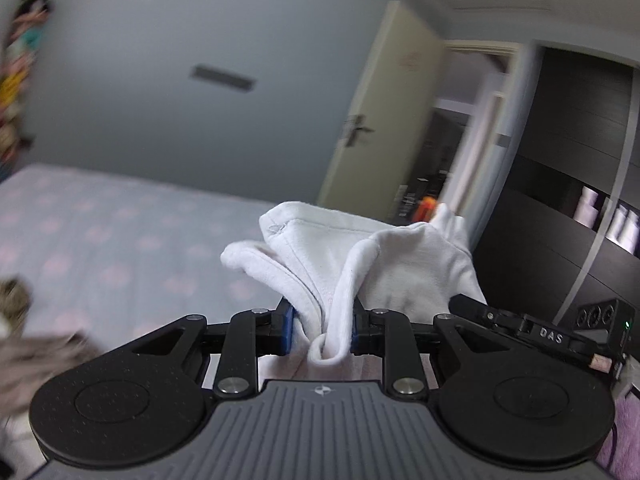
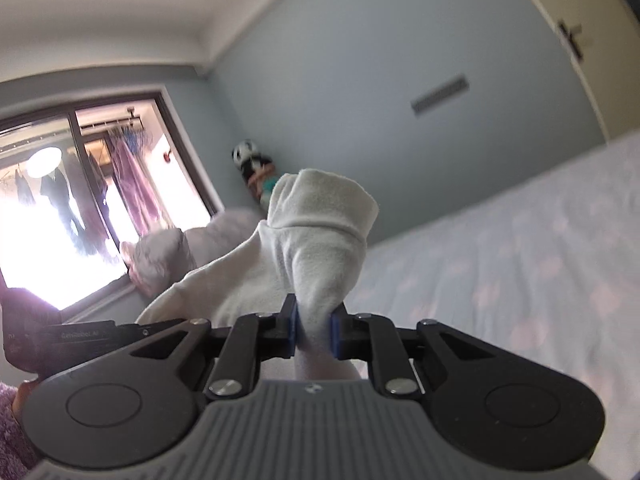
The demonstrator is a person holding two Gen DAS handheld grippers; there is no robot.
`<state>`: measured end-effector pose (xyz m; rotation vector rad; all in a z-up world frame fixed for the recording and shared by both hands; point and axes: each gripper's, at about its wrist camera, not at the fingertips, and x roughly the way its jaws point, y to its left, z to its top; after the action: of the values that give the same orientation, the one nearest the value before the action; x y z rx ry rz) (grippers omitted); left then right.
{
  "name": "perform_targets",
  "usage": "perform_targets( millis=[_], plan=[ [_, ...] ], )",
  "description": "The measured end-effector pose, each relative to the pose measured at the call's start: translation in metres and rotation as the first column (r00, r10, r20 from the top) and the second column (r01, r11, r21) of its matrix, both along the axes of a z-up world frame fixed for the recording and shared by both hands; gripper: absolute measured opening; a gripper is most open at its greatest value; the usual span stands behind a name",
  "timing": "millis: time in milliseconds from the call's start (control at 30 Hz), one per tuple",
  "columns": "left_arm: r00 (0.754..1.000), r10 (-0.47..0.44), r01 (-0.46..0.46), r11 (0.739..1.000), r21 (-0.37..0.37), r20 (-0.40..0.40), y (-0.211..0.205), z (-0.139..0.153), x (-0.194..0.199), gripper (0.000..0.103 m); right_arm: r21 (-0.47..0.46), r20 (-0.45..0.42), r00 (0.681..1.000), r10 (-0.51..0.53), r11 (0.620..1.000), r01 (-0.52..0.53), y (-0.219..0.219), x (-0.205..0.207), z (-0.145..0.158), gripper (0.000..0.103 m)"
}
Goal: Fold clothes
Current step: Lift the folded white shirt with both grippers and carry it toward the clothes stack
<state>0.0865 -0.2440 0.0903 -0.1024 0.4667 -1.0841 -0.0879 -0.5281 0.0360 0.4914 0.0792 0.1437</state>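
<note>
Above the bed (image 1: 120, 236), with its pale sheet of pink patches, a white garment (image 1: 360, 256) is held up in the air, bunched and draped. The left tongs (image 1: 323, 330) are clenched on one gathered fold of it; the right tongs (image 2: 314, 330) pinch another fold, cloth rising past their blue pads (image 2: 295, 330).

Soft matt white cloth garment (image 1: 320, 264); matt black plastic tool (image 1: 323, 330) (blue pads).
</note>
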Motion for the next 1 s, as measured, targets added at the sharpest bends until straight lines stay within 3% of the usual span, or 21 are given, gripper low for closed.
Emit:
perform_targets(
  millis=[133,233,367,533,833,1000],
  plan=[
    [0.989,-0.134,0.136,0.99,-0.021,0.062,-0.052,0.037,-0.044,0.022,-0.044,0.052,0.996,-0.073,0.996,0.076,-0.046,-0.059,0.04,0.018],
    [0.964,-0.248,0.251,0.968,-0.024,0.096,-0.096,0.059,-0.078,0.022,-0.075,0.068,0.989,-0.134,0.987,0.139,-0.084,-0.111,0.066,0.018],
    [0.911,-0.397,0.402,0.915,-0.032,0.11,-0.16,0.075,-0.123,0.022,-0.101,0.049,0.971,-0.232,0.966,0.236,-0.136,-0.176,0.091,0.018],
    [0.825,-0.554,0.559,0.829,-0.02,0.11,-0.245,0.074,-0.181,0.022,-0.128,0.018,0.927,-0.374,0.919,0.374,-0.19,-0.255,0.106,0.018],
    [0.698,-0.716,0.716,0.698,-0.013,0.015,-0.37,0.019,-0.243,0.022,-0.173,-0.102,0.819,-0.565,0.821,0.545,-0.267,-0.342,0.089,0.018],
    [0.672,-0.735,0.738,0.675,0.009,-0.09,-0.419,-0.025,-0.248,0.022,-0.211,-0.207,0.771,-0.602,0.797,0.565,-0.307,-0.342,0.07,0.018]
  ],
)
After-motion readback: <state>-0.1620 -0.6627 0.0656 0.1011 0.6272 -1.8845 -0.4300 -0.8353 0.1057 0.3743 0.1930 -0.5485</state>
